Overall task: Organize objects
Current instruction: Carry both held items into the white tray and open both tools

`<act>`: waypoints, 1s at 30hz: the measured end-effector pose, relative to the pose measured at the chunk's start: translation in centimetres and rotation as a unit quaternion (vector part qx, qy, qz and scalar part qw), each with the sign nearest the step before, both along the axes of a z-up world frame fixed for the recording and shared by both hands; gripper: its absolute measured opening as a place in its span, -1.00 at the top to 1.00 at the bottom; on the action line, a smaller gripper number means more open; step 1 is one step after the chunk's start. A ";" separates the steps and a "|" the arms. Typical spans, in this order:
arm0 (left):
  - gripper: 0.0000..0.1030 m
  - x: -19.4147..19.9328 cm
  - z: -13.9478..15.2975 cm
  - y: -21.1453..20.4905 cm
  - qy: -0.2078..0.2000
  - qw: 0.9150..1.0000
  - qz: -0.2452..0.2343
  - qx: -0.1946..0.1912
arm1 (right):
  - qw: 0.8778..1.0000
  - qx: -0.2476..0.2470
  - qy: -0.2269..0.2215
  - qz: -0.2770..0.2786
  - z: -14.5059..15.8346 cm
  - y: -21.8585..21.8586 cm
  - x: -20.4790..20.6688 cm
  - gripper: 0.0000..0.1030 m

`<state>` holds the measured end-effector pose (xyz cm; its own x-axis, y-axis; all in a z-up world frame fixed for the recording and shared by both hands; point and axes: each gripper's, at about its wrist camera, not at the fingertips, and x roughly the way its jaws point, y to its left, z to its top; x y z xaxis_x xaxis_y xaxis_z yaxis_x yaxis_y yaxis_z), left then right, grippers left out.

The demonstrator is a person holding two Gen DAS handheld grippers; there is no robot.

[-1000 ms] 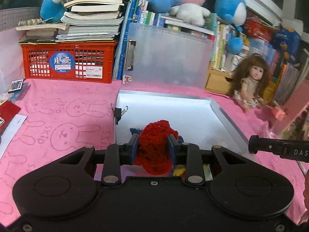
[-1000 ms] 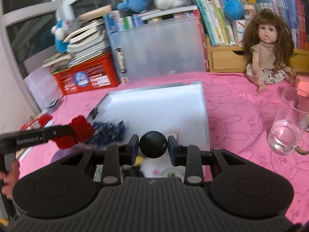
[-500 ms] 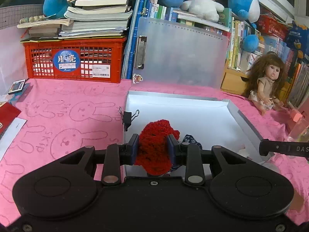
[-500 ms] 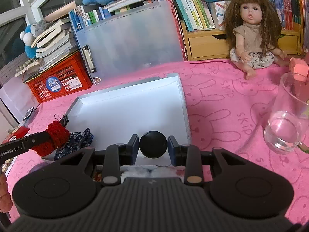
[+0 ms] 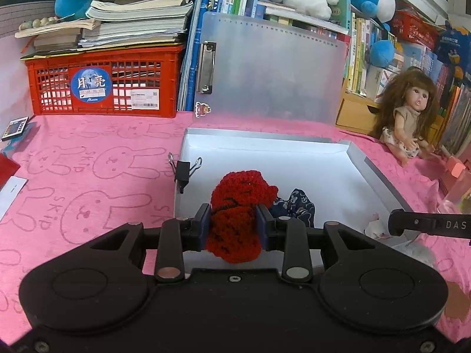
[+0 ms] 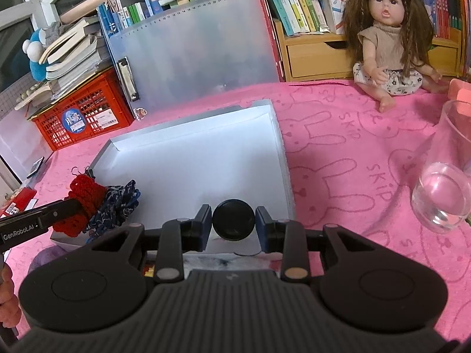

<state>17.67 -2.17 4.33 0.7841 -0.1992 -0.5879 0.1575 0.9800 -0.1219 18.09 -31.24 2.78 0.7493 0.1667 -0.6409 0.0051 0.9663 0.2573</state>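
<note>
The left gripper (image 5: 234, 226) was clamped on a red crocheted piece (image 5: 238, 206), its blue pads pressed into the yarn from both sides, with the bundle bulging above and below them. The right gripper (image 6: 234, 225) had its jaws closed against a round black object (image 6: 233, 220), a disc or ball by the look of it; what exactly it was could not be told.

Both tools hung over the near end of a shallow white tray (image 6: 276, 135) that lay on a pink rabbit-print cloth (image 5: 88, 176). Just to the right of the red piece, a dark blue patterned fabric item (image 5: 294, 206) rested inside the tray near its left corner. A black binder clip (image 5: 183, 170) was fixed on the tray's left rim. The far part of the tray floor was bare.

Farther out, a clear glass (image 6: 441, 188) stood on the cloth to the right of the tray, a doll (image 6: 385, 44) sat at the far right, and a frosted clipboard (image 5: 270, 67) leaned against books beside a red crate (image 5: 100, 85) at the far left.

The step in hand appeared to be delivery: two small items carried to the tray for sorting. The next move would likely call for lowering each item to the tray floor, the red piece beside the blue fabric, then parting the jaws and lifting clear without dragging the yarn along.
</note>
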 end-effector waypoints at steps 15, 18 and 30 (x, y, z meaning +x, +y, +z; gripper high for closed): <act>0.34 0.7 -0.9 -0.9 0.012 1.000 0.001 0.007 | 1.000 -0.009 0.010 -0.001 -0.3 0.3 0.2 0.28; 0.33 1.0 -1.2 -1.2 0.015 1.000 0.001 0.009 | 1.000 -0.011 0.012 -0.003 -0.4 0.3 0.4 0.27; -0.18 0.5 -0.1 -0.7 0.011 1.000 0.003 -0.005 | 1.000 -0.008 0.003 -0.001 0.1 0.4 -0.4 -0.11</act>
